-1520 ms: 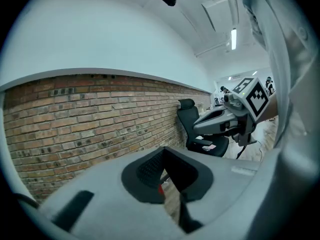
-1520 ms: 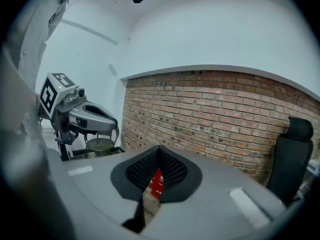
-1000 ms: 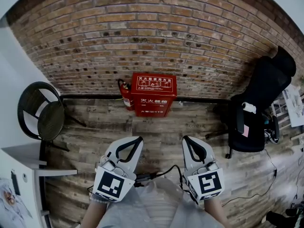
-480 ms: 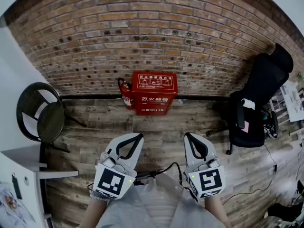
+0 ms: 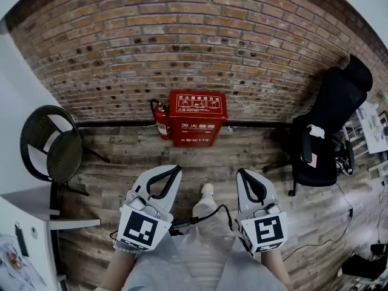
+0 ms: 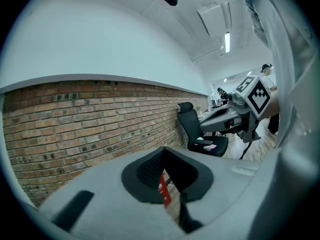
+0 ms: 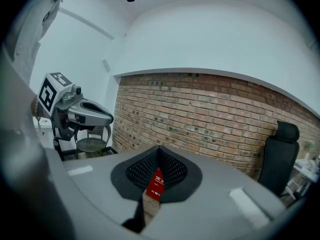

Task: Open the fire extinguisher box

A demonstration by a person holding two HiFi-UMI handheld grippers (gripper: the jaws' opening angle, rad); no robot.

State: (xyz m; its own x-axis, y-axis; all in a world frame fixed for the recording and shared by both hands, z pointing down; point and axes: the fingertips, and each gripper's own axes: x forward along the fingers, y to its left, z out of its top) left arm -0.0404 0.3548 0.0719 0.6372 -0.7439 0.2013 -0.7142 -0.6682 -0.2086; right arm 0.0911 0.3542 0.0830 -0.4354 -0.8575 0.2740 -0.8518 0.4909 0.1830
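The red fire extinguisher box [image 5: 196,118] stands closed on the wooden floor against the brick wall [image 5: 194,47], with white writing on its lid and front. A small red extinguisher [image 5: 160,121] stands at its left side. My left gripper [image 5: 174,170] and right gripper [image 5: 244,173] are held side by side well short of the box, both shut and empty, pointing towards it. In the left gripper view a strip of the box [image 6: 163,188] shows through the gap behind the closed tips. The right gripper view shows the box [image 7: 156,183] the same way.
A black mesh chair [image 5: 51,144] stands at the left and a black office chair [image 5: 330,132] at the right. A white shelf unit [image 5: 36,206] is at the lower left. A black cable [image 5: 209,217] hangs between the grippers, and a shoe [image 5: 207,191] is on the floor between them.
The person's shoe has come into view between the grippers. The left gripper has shifted a little forward towards the box. The right gripper has stayed put.
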